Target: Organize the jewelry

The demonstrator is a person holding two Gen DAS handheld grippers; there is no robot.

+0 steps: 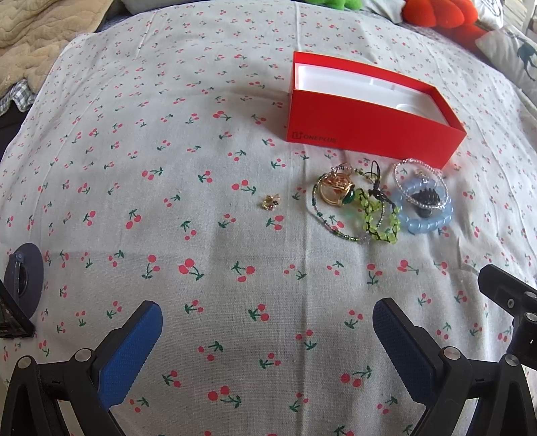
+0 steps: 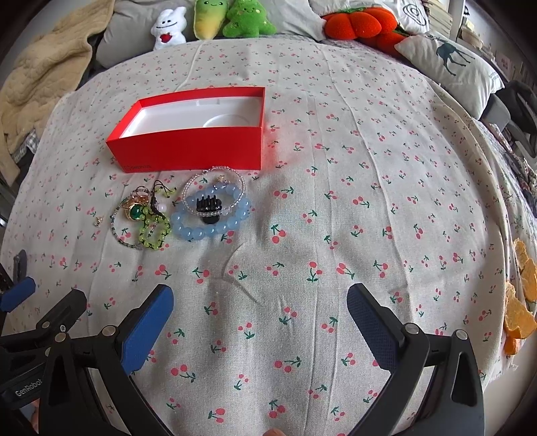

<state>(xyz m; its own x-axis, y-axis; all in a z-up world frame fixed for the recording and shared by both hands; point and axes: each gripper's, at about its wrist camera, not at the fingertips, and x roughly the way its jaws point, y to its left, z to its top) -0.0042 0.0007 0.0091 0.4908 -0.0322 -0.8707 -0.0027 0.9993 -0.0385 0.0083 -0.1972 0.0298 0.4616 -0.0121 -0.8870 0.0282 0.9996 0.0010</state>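
An open red box (image 1: 365, 129) (image 2: 188, 147) with a white inner tray lies on the cherry-print cloth. In front of it sits a jewelry pile: a blue bead bracelet (image 1: 426, 221) (image 2: 204, 229) around a black hair claw (image 1: 426, 198) (image 2: 208, 205), a clear bead bracelet (image 1: 402, 167) (image 2: 214, 171), a green bead bracelet (image 1: 382, 228) (image 2: 152, 234), and a gold ring with a green stone (image 1: 335, 194) (image 2: 134, 210). A small gold charm (image 1: 270, 202) (image 2: 98, 220) lies apart to the left. My left gripper (image 1: 266, 322) and right gripper (image 2: 260, 302) are both open, empty, short of the pile.
Plush toys (image 2: 231, 18) and an orange plush (image 2: 362, 21) line the far edge, with a deer-print pillow (image 2: 449, 63) at right and a beige blanket (image 2: 43, 67) at left. Orange peel (image 2: 518, 302) lies at the right edge. The left gripper's blue finger (image 2: 16, 293) shows in the right wrist view.
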